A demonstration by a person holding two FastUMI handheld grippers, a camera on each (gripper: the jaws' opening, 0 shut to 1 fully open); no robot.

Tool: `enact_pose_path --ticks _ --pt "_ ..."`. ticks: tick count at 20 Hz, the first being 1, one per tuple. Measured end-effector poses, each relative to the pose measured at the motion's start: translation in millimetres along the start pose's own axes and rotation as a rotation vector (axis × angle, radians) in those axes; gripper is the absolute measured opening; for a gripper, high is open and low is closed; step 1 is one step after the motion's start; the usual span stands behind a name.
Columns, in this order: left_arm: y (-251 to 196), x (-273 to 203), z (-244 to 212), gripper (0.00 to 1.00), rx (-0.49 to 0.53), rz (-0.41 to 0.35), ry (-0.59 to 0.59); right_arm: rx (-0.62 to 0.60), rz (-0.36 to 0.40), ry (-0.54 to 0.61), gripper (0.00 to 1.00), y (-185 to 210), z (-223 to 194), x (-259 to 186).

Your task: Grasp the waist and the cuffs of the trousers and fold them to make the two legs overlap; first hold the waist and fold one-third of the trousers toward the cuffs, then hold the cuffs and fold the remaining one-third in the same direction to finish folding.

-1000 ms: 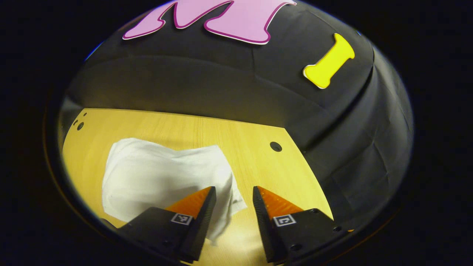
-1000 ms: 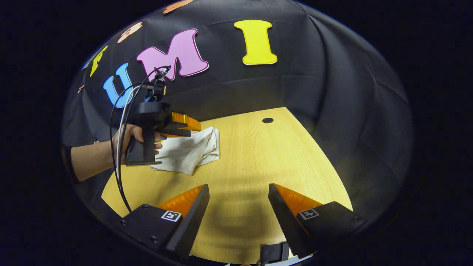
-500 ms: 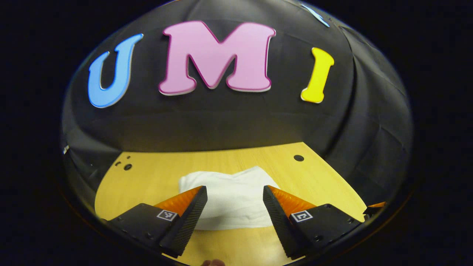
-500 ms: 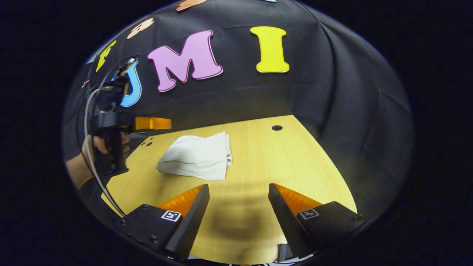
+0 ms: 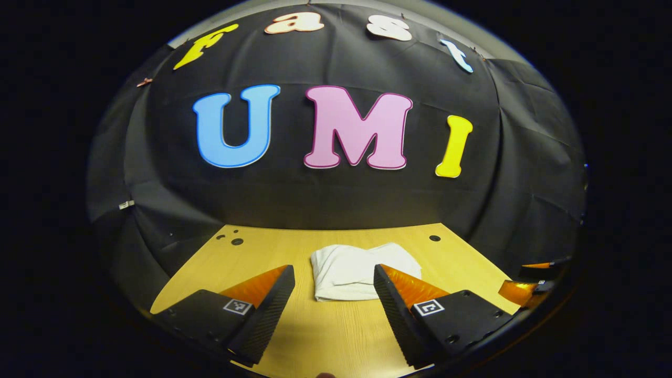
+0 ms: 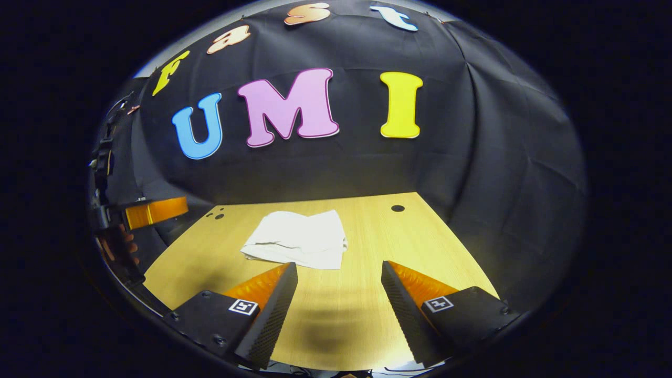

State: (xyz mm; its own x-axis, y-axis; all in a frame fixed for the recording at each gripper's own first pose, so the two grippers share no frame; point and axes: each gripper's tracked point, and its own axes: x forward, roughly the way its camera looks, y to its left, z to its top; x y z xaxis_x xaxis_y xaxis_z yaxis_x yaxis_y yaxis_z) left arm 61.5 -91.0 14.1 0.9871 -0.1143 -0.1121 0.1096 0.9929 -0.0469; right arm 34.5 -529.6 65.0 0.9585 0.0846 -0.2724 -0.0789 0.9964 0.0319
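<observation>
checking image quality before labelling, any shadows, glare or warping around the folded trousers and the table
Left gripper view: trousers sharp, evenly lit; fisheye bends the table edges, left claw open. Right gripper view: soft shadow patches on the table ahead of the open right claw; trousers bright, folds readable, no glare.

Sharp, fisheye-bent views: the wooden table (image 6: 367, 247) is brightly lit, the booth wall (image 6: 499, 157) dim, soft shadows fall near the lens.
</observation>
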Motion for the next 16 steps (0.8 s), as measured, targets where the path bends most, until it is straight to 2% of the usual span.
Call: enact_pose_path --ticks 4,8,12,16 --pt "41 -52 -25 0.96 -0.066 0.074 0.003 -0.004 0.012 -0.028 0.98 10 2 -1" --pt "71 -87 -50 0.95 -0.128 0.118 0.028 -0.015 0.032 -0.028 0.98 21 -1 -6" --pt "64 -105 -75 0.96 -0.164 0.113 0.063 0.004 0.049 -0.001 0.98 33 -7 -14" --pt "54 -109 -83 0.96 -0.149 0.072 0.046 -0.049 0.084 -0.007 0.98 38 -9 -16"
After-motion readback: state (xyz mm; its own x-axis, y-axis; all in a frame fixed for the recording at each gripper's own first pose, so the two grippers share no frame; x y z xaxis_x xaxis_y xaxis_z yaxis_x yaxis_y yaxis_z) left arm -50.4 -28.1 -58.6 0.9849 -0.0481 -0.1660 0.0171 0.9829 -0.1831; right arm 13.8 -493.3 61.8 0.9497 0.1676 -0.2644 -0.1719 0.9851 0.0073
